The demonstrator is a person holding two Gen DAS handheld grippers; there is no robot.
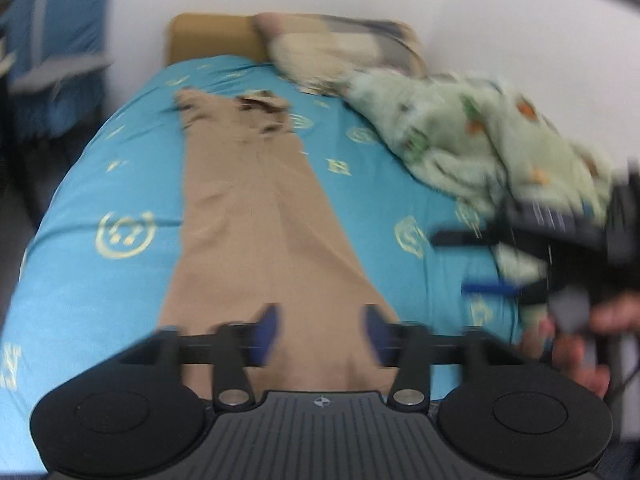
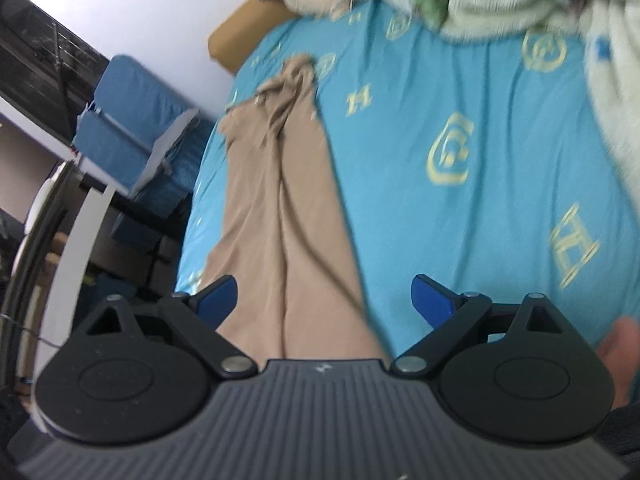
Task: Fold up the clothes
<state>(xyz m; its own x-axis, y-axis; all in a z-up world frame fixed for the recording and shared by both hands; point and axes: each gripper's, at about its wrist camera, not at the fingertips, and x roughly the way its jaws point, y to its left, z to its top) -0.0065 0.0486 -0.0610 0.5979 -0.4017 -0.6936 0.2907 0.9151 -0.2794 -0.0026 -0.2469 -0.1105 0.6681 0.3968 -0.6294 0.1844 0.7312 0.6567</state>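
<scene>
A pair of tan trousers (image 1: 256,216) lies stretched lengthwise on the turquoise bedsheet (image 1: 100,184), waistband toward the headboard. My left gripper (image 1: 320,332) hovers over the near leg ends, its blue pads apart with only the flat cloth showing below them; it is open. In the right wrist view the same trousers (image 2: 276,200) run away from my right gripper (image 2: 324,300), which stands wide open above the near end, nothing pinched. The right gripper (image 1: 472,264) also shows at the right edge of the left wrist view, held by a hand (image 1: 576,344).
A pale green fleece blanket (image 1: 472,136) is heaped on the bed's right side, with a beige pillow (image 1: 340,48) and a wooden headboard (image 1: 208,36) behind. Blue cushioned furniture (image 2: 132,120) stands left of the bed by a white wall.
</scene>
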